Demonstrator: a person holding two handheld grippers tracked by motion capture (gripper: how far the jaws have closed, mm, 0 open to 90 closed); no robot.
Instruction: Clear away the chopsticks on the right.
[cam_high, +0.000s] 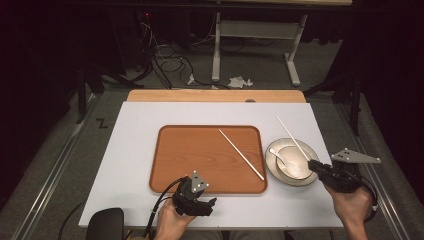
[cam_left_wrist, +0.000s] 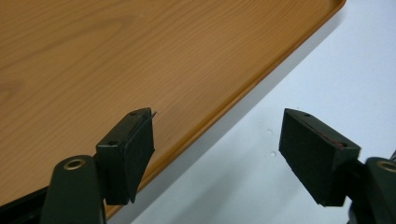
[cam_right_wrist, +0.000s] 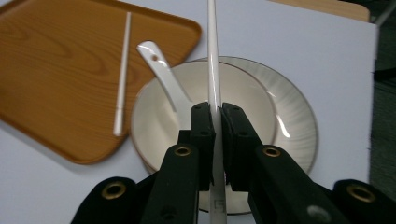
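Note:
A wooden tray lies mid-table with one white chopstick resting diagonally across its right part. To its right a white bowl sits on a plate, with a white spoon inside. My right gripper is shut on the second white chopstick, holding it above the bowl and pointing away; in the right gripper view the chopstick runs up from between the jaws over the bowl. My left gripper stands open by the tray's near edge, holding nothing.
The table is covered by a white sheet with a bare wooden strip at the far edge. Beyond it are a table frame, cables and crumpled paper on the floor. A dark object sits at the near left corner.

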